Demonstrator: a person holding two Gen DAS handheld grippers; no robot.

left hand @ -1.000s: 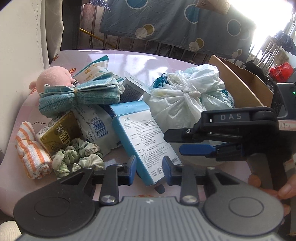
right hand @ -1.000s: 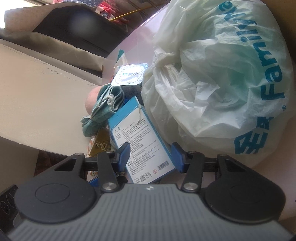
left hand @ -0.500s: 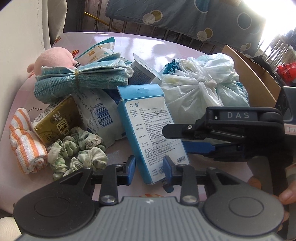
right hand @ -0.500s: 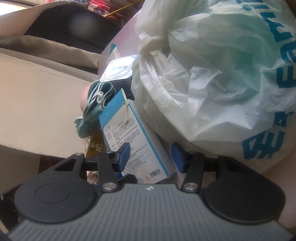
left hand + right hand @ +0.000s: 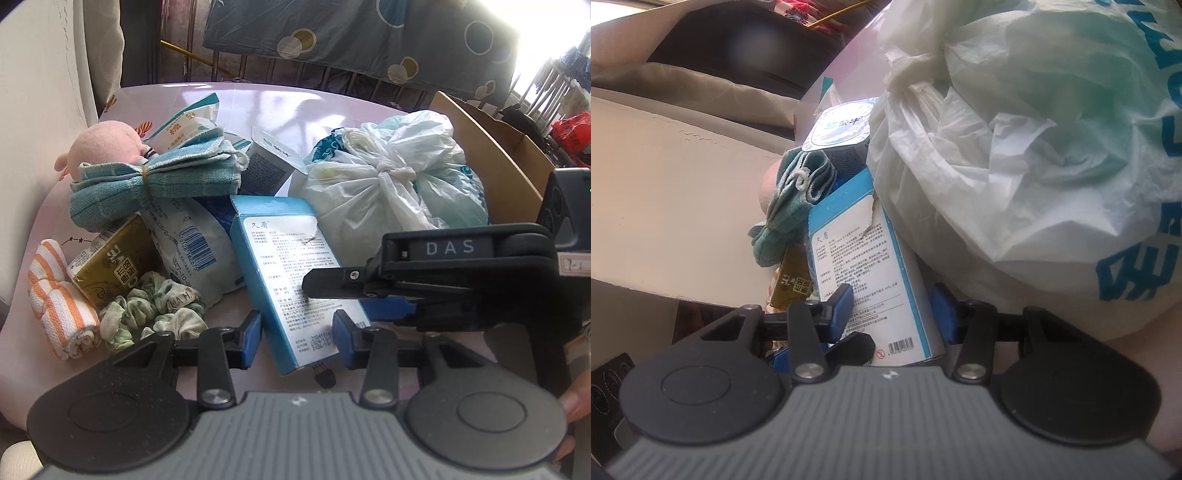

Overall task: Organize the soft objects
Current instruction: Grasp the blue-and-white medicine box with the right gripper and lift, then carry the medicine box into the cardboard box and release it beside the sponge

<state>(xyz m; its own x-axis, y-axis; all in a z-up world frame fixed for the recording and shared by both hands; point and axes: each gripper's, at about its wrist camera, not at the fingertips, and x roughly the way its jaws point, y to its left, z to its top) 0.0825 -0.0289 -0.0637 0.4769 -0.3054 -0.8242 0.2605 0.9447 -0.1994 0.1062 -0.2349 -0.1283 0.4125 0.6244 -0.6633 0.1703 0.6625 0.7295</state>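
Left wrist: left tool [image 5: 297,339] opening, pads clear of the blue carton [image 5: 291,280] between them. Soft pile crowds the pink table [image 5: 280,107]; open room far.
Right wrist: right tool [image 5: 894,314] closing, pinching same carton; crinkled plastic bag [image 5: 1034,147] right.

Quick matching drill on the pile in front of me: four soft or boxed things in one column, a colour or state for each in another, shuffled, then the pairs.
Things:
1. plush toy
2. rolled towel
3. blue cloth
4. plastic bag

Descriptions:
A. knotted shut at the top
B. pink
C. bound round the middle with a band
D. orange and white stripes

Pairs: 1-B, 2-D, 3-C, 4-A
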